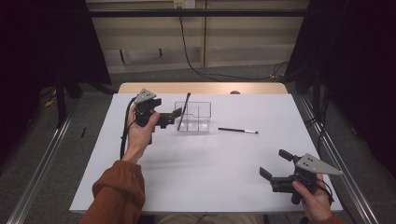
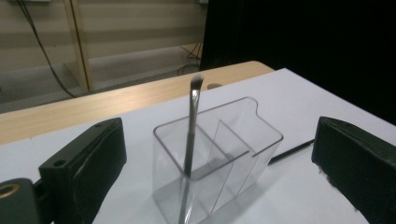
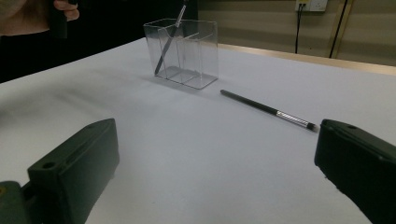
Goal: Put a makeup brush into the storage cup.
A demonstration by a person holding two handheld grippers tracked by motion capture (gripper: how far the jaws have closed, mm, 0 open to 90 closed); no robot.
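A clear plastic organizer [image 1: 193,116] with several compartments stands on the white table [image 1: 201,172], toward the back. A dark makeup brush [image 1: 183,111] leans upright in its left compartment, bristles up. My left gripper [image 1: 173,116] is held just left of the organizer, open, with nothing between its pads. In the left gripper view the organizer [image 2: 219,154] and the leaning brush [image 2: 190,135] sit just ahead of the wide jaws. A second brush [image 1: 237,130] lies flat to the right of the organizer. My right gripper [image 1: 273,163] rests open at the front right, well short of that brush [image 3: 266,108].
A wooden strip [image 1: 201,87] runs along the table's far edge. Metal rails [image 1: 336,154] flank the table on both sides. A black cable [image 1: 187,51] hangs down the back wall. Bare white tabletop stretches between the two hands.
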